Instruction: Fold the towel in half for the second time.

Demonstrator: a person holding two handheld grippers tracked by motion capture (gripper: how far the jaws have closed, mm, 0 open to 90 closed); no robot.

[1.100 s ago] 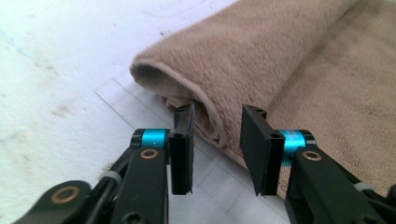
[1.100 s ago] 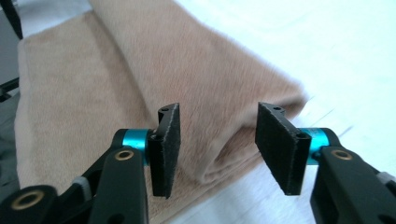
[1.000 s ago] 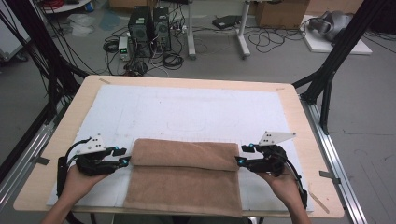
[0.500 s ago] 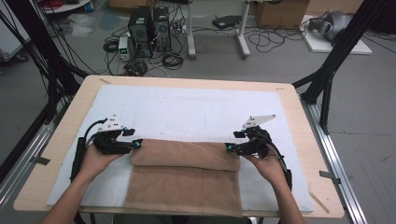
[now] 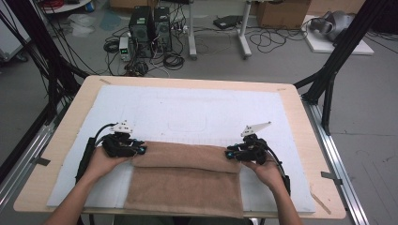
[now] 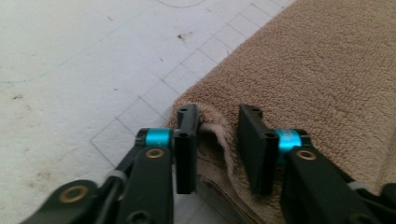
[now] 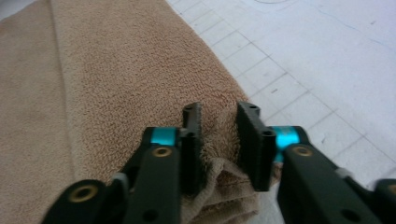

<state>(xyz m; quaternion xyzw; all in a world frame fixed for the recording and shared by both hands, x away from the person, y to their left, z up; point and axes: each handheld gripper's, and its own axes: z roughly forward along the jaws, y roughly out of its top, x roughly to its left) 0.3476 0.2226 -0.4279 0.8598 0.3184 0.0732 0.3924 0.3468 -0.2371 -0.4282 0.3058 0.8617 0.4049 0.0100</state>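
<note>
A tan towel (image 5: 187, 187) lies folded on the white mat (image 5: 187, 108), with a doubled band along its far edge. My left gripper (image 5: 141, 150) is at the band's far left corner and my right gripper (image 5: 228, 153) at its far right corner. In the left gripper view the jaws (image 6: 217, 140) have just been closing, and a raised ridge of towel (image 6: 327, 70) is pinched between them. The right gripper view shows the same: jaws (image 7: 218, 135) just closing, bunched towel (image 7: 116, 70) filling the gap.
The mat covers most of a wooden table (image 5: 293, 101). Black frame posts (image 5: 328, 79) rise at the table's right and left. Computers and cables (image 5: 150, 28) sit on the floor beyond the far edge.
Both hands have moved away from the person, from the near edge of the folded band to its far corners. The jaws stood wider midway and now sit narrowed on the towel.
</note>
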